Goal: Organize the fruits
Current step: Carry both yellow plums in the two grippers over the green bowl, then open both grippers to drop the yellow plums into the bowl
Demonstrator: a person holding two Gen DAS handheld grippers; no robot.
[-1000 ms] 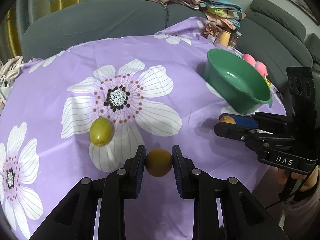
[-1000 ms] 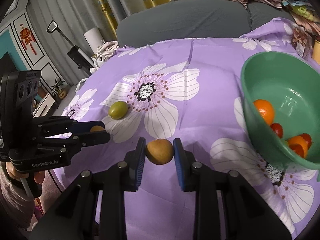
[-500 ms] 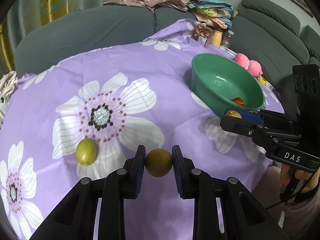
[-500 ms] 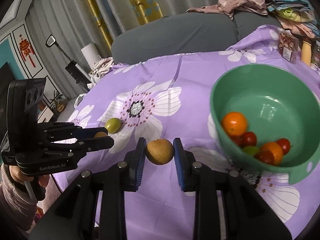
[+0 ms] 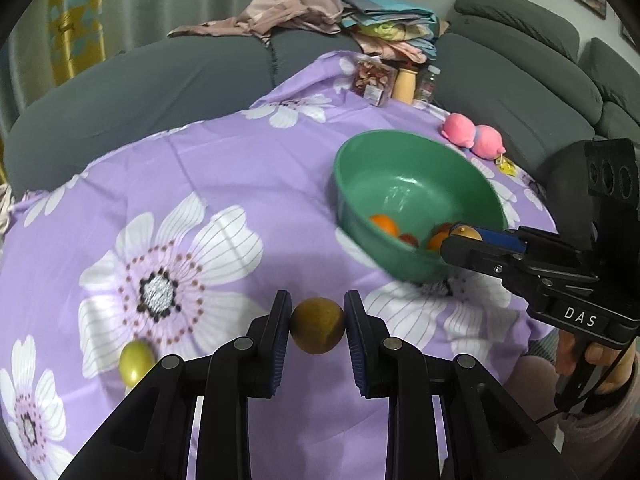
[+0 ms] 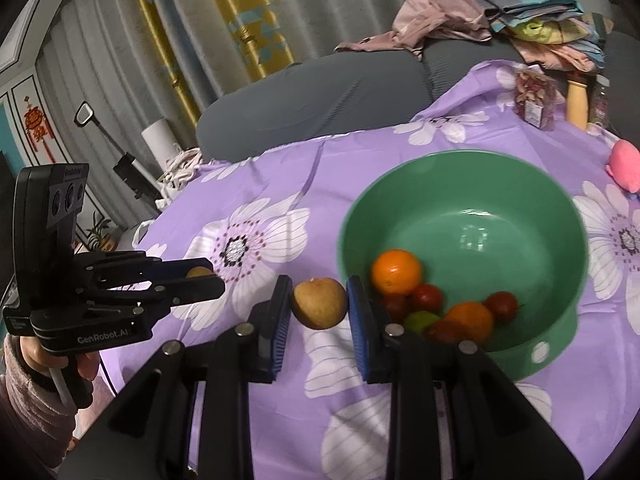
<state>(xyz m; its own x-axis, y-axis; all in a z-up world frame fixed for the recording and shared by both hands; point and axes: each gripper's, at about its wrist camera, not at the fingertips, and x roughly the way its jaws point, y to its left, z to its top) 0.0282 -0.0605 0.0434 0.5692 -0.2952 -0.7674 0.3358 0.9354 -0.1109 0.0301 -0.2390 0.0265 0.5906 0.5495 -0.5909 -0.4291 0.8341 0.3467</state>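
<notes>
Purple cloth [image 5: 248, 168] with big white flowers covers the table where I work, and I hold a gripper in each hand above its near edge. My left gripper [image 5: 317, 326] is clamped on a brownish-green round fruit [image 5: 317, 326], its blue pads pressed against both sides, the fruit lifted clear of the cloth. My right gripper [image 6: 319, 303] pinches a yellow-brown fruit [image 6: 319, 303] the same way, just beside the near left rim of the green bowl [image 6: 520, 184]. That bowl sits toward the right side of the table and already has fruit in it: an orange [image 6: 396, 271], a second orange one [image 6: 470, 320], several small red fruits [image 6: 427, 297] and a green one [image 6: 420, 320], all gathered at its near side. One more yellow-green fruit [image 5: 136, 360] lies loose on the cloth near the left front edge, partly hidden behind my left gripper's arm. A pink plush toy [image 5: 474, 138] rests beyond the bowl by the far right edge.
</notes>
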